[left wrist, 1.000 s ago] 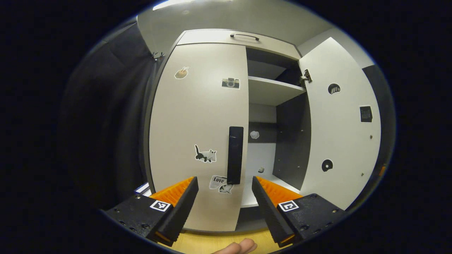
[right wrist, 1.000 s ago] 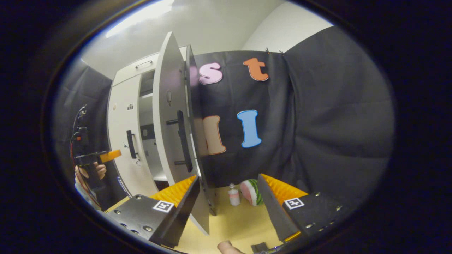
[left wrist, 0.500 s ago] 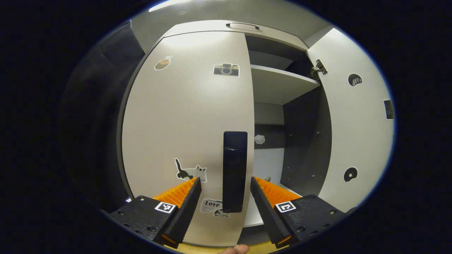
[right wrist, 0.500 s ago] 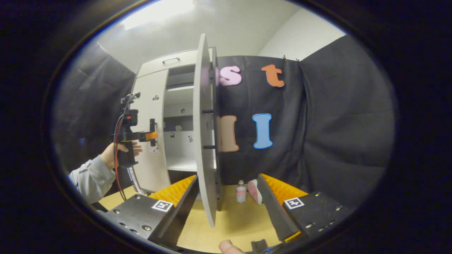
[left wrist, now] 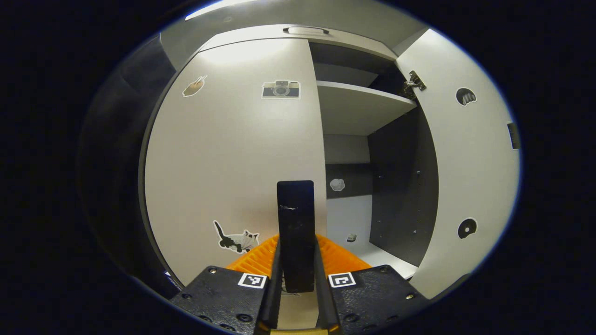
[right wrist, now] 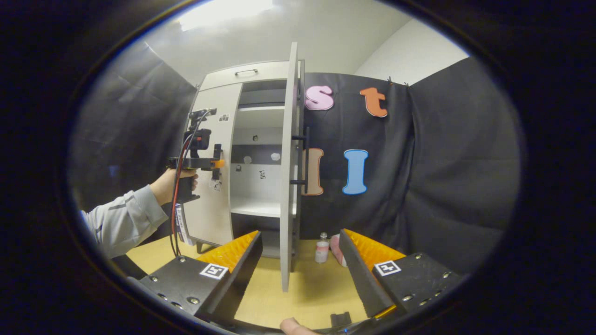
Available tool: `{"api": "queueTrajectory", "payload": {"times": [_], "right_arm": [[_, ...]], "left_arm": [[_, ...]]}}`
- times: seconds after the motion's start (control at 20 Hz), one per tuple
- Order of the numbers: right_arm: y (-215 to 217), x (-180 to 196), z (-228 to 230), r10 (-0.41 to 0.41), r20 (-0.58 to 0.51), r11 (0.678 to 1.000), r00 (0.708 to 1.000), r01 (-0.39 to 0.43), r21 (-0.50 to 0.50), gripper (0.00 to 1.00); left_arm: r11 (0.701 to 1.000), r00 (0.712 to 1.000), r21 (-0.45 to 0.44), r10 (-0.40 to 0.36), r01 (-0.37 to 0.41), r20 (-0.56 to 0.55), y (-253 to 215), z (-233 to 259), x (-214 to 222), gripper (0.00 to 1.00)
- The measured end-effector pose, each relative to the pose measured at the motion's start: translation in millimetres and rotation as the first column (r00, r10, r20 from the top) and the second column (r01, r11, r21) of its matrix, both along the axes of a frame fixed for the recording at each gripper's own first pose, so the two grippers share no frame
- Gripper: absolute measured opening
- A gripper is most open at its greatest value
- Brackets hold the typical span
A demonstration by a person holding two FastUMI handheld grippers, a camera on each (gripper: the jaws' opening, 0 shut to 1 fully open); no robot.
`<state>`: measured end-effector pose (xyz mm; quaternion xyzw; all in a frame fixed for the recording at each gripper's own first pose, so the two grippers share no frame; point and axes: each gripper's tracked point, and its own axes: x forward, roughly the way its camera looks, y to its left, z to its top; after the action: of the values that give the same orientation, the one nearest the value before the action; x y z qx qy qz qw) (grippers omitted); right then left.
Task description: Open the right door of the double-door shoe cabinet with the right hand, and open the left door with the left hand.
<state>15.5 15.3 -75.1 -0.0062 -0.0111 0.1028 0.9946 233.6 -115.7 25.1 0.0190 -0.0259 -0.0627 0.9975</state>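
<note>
The pale shoe cabinet's left door (left wrist: pixel 223 153), dotted with stickers, stands closed. Its black vertical handle (left wrist: pixel 295 218) sits between the fingers of my left gripper (left wrist: pixel 296 244), which is shut on it. The right door (left wrist: pixel 470 177) is swung wide open, baring a shelf (left wrist: pixel 358 100) and the dark interior. In the right gripper view that open door (right wrist: pixel 289 163) is seen edge-on, its handle (right wrist: pixel 305 158) facing away. My right gripper (right wrist: pixel 298 249) stands open, back from the door's edge, holding nothing. A sleeved hand holds the left gripper (right wrist: pixel 215 164) at the left door (right wrist: pixel 219 139).
A small bottle (right wrist: pixel 321 251) and a watermelon-patterned object (right wrist: pixel 334 249) stand on the wooden floor (right wrist: pixel 312 288) beside the open door. Black cloth walls close in on both sides of the cabinet.
My left gripper moved in and shut on the left door's handle. My right gripper drew back from the right door, which now appears edge-on.
</note>
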Motion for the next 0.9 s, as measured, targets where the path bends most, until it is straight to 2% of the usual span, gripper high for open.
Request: {"api": "queueTrajectory", "payload": {"times": [0.2, 0.25, 0.35, 0.9], "right_arm": [[9, -9, -8, -0.011, -0.023, 1.0, 1.0, 0.011, -0.007, 0.98], [9, -12, -9, -0.016, -0.023, 1.0, 1.0, 0.016, -0.016, 0.94], [12, -20, -8, -0.019, -0.018, 1.0, 1.0, 0.019, -0.015, 0.98], [27, -70, 1, -0.055, 0.003, 0.998, 0.998, 0.055, 0.016, 0.98]], "left_arm": [[1.0, 1.0, -0.015, -0.01, 0.009, -0.02, 1, -2, -3, 0.3], [1.0, 0.999, -0.013, -0.009, 0.009, -0.041, 2, -5, -7, 0.3], [1.0, 0.998, -0.013, -0.018, 0.017, -0.066, 3, -6, -13, 0.29], [0.994, 0.987, -0.05, -0.098, 0.092, -0.126, 30, -9, -86, 0.26]]}}
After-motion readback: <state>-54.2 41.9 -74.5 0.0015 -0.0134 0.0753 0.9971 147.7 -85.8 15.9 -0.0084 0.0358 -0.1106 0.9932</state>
